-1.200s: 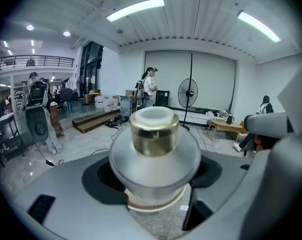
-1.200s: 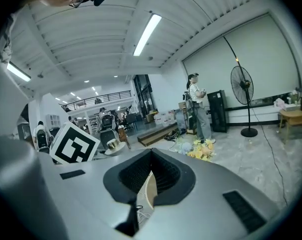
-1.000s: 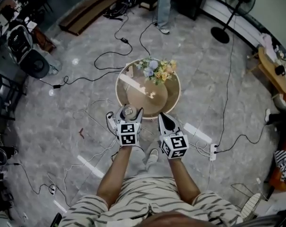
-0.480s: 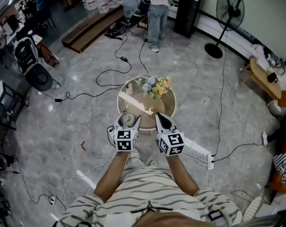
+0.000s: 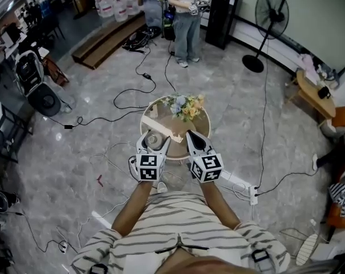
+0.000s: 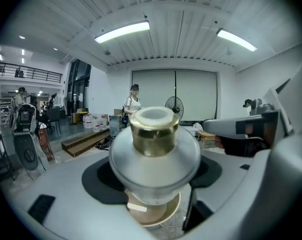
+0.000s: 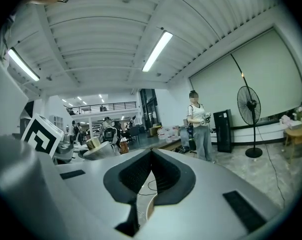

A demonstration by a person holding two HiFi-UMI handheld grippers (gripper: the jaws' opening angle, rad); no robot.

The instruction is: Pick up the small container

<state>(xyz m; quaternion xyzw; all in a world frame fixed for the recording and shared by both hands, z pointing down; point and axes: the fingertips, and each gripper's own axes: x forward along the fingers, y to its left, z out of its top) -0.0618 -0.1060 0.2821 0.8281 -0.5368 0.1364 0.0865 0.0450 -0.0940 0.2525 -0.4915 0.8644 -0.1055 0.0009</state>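
Head view, left tongs (image 5: pixel 154 140) outstretched, clamped on small container (image 6: pixel 154 154)

The flower bouquet (image 5: pixel 185 104) lies on the upper part of the round table (image 5: pixel 183 127), at frame centre. Over the table's lower-left edge, the small container (image 5: pixel 153 140) sits between the jaws of the left gripper (image 5: pixel 155 142). The right gripper (image 5: pixel 192 137) is just to its right.

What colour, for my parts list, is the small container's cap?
The small container's cap is gold with a pale top; best in the left gripper view.
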